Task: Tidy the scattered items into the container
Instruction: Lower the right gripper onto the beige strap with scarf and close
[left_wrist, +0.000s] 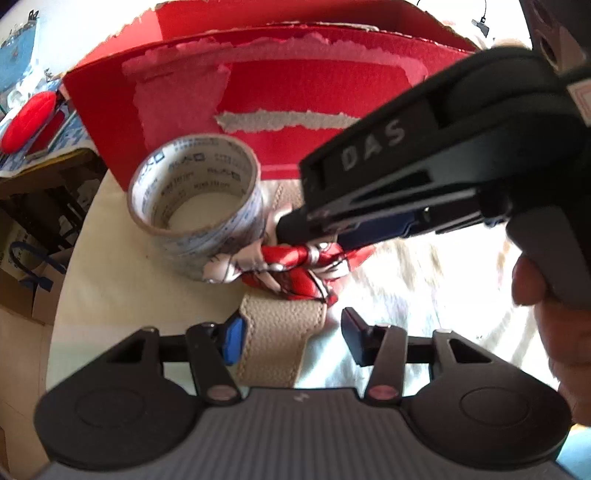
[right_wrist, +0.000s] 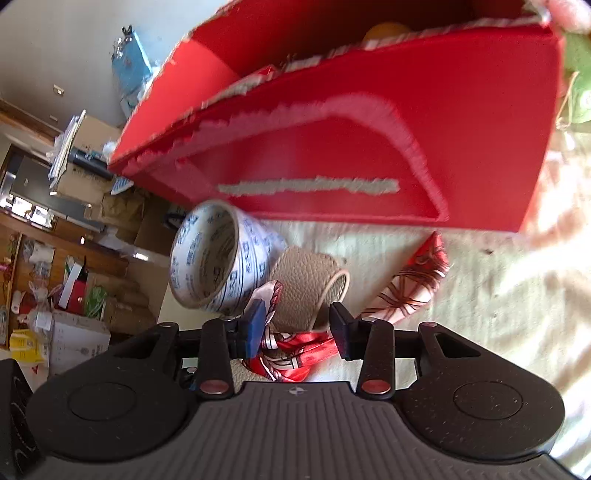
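Right wrist | red box (right_wrist: 369, 147): yellow item (right_wrist: 386, 31) inside | right tool (right_wrist: 297, 330) spread around scarf (right_wrist: 291, 350) | left tool (left_wrist: 291, 339) spread

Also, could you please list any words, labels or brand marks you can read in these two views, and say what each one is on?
"DAS": raised letters on the right gripper body.
Blue print on the tape roll: repeated, too blurred to read.
Red-framed label at the left view's right edge: cut off, unreadable.
Red box, scarf: no text.

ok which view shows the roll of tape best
The left wrist view: the tape roll sits sharp there, open core facing the camera, printed lettering readable, beside the red box. The right wrist view also shows the tape roll, but tilted and motion-blurred.
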